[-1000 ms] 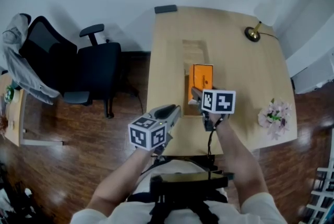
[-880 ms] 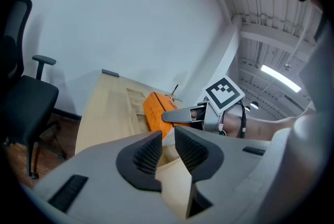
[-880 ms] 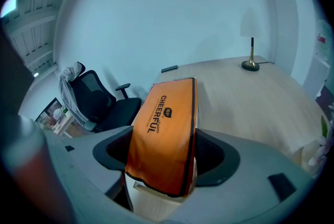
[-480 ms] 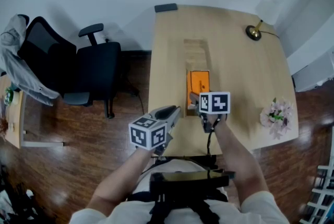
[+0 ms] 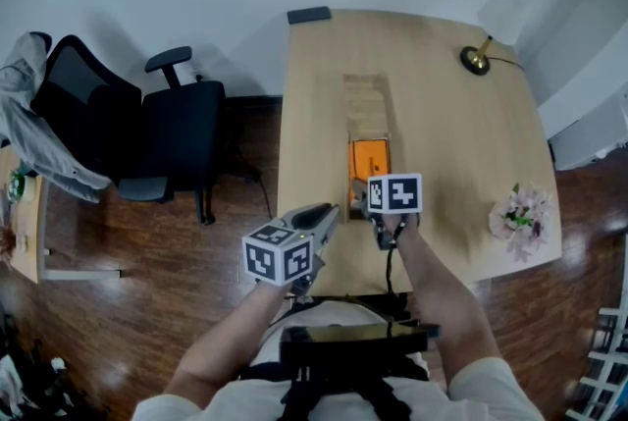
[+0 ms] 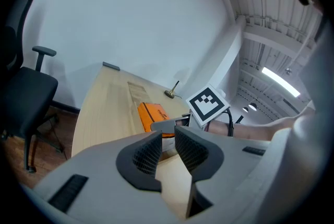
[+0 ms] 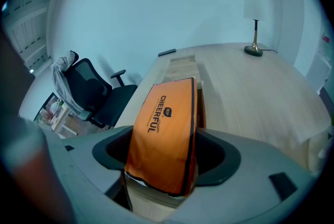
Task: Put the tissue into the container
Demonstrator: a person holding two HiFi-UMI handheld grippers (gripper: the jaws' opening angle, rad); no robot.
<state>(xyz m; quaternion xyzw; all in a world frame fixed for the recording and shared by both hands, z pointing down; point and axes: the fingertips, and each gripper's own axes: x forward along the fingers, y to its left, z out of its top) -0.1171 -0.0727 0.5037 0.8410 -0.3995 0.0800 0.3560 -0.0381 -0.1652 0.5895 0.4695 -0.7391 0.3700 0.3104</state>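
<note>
- the right gripper [image 5: 361, 191] [image 7: 166, 157] pinched the orange tissue pack [image 5: 370, 157] [image 7: 167, 124] by its near end, one jaw on each long side, jaws spread wide around it.
- the pack tilted up and away from the claw, toward 12 o'clock, over the near half of the wooden container [image 5: 365, 95] [image 7: 182, 66]; whether it touched the bottom could not be told.
- the container lay lengthwise in the middle of the table [image 5: 461, 144].
- the left gripper [image 5: 319, 218] [image 6: 167, 147] hung at the table's 7 o'clock edge, its jaws drawn close with a narrow gap and nothing between them.
- a brass lamp [image 5: 476, 62] stood at the table's 1 o'clock corner, a bunch of flowers [image 5: 517, 216] at 4 o'clock, and a dark flat object [image 5: 309, 16] at the 11 o'clock edge.
- an office chair [image 5: 162, 130] stood on the floor at 9 o'clock of the table.
</note>
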